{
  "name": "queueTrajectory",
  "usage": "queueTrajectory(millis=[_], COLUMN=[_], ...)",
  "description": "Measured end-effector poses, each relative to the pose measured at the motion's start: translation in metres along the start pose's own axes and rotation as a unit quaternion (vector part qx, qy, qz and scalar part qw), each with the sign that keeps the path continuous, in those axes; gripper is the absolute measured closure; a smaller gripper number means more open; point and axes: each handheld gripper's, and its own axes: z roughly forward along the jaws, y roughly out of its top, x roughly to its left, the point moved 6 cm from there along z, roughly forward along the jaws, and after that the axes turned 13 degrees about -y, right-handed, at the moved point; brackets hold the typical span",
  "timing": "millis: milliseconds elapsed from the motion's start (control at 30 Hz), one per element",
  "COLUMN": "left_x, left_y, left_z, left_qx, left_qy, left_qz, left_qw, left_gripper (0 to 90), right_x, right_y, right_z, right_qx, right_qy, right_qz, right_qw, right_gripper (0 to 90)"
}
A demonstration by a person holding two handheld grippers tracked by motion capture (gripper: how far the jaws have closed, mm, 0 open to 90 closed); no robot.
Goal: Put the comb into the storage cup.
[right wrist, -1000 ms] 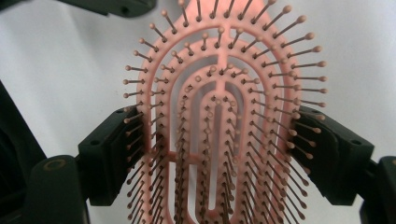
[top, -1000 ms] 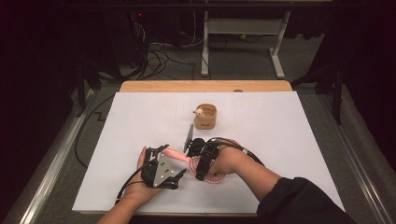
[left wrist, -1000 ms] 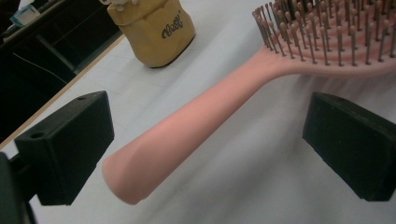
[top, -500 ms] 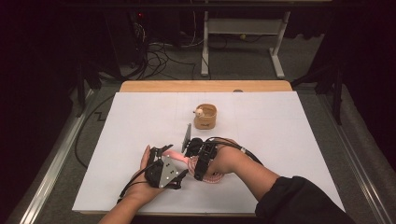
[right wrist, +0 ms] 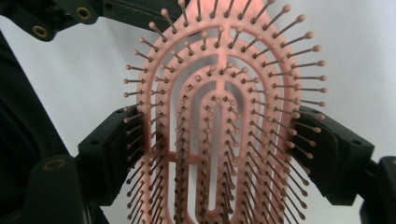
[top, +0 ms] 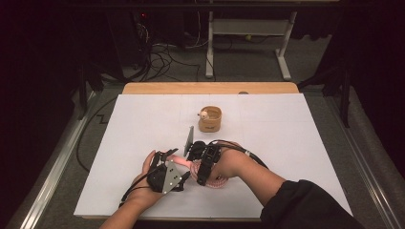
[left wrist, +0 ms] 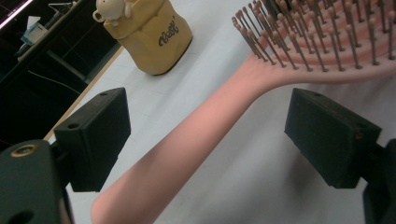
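A pink hairbrush [right wrist: 219, 140] lies bristles up low on the white table, its head under the person's right hand. My right gripper [right wrist: 224, 154] is shut on the brush head [top: 217, 183], one pad against each long edge. The pink handle [left wrist: 187, 140] runs out between the jaws of my left gripper [left wrist: 205, 126], seen in the high view as the left gripper [top: 174, 160]. Those jaws have just been closing, but both pads [left wrist: 331, 135] still stand off the handle, so it is open. The right gripper [top: 203, 171] sits just right of the left one.
A tan fabric pouch [top: 210, 119] with a small white bear figure [left wrist: 109, 10] in it stands upright behind the hands. The white table cover [top: 296, 138] ends at a wooden strip [top: 210, 88] at the back. Cables trail from both grippers.
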Motion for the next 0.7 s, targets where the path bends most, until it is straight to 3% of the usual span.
queueTrajectory(millis=[500,700], left_x=[-0.0023,-0.0022], left_y=[-0.0009,-0.0009], left_z=[0.0019,-0.0002], left_qx=[0.011,0.015], left_qy=[0.000,0.004], left_qz=[0.004,0.013], left_qw=[0.9999,0.9998], left_gripper=[17.1,25.3], right_x=[0.0012,0.0006], right_y=[0.0058,0.0058], right_z=[0.0010,0.0020], right_qx=[0.002,0.004], right_qy=[0.004,0.002], right_qz=[-0.004,-0.002], right_qw=[1.0000,1.0000], right_gripper=[20.4,20.4])
